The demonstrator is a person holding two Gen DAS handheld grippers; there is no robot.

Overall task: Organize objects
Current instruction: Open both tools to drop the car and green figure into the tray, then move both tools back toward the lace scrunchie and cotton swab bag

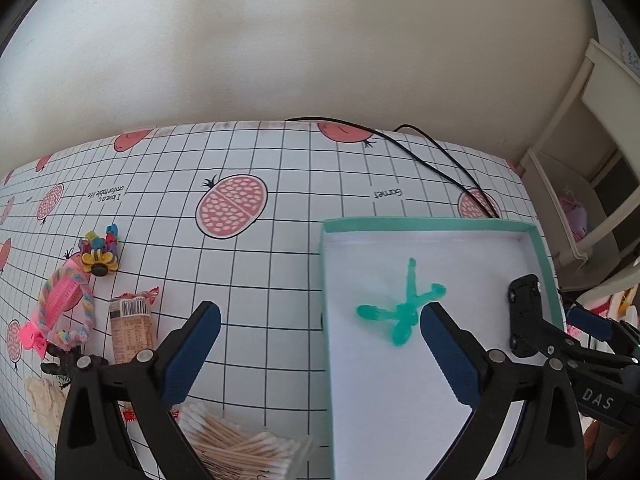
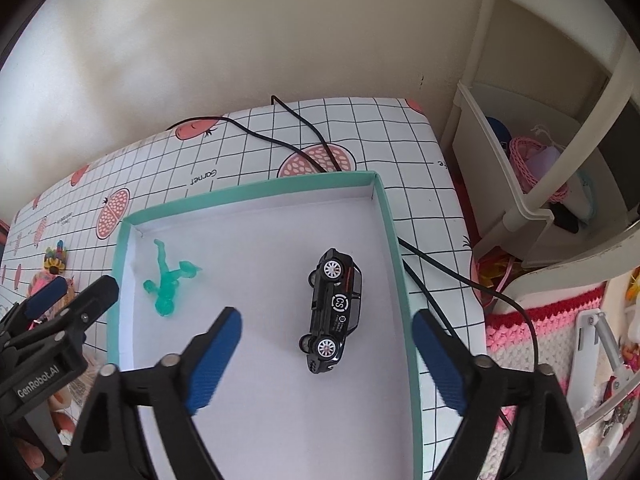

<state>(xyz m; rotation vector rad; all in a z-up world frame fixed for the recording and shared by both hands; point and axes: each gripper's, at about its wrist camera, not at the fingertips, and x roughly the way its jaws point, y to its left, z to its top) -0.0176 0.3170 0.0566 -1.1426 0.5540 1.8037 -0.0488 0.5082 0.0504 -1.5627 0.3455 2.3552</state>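
Over the teal-rimmed box [image 2: 392, 232], right gripper [image 2: 326, 354] spread wide, empty, above black toy car [image 2: 334, 312] lying on its side. Left gripper [image 1: 320, 338] equally wide, holding nothing; green figurine [image 1: 402, 308] lies in the box near its right fingertip.

A plain cream wall [image 1: 300, 40] backs the table (pomegranate-print grid cloth) [image 1: 280, 184], white shelving [image 2: 560, 128] beside.
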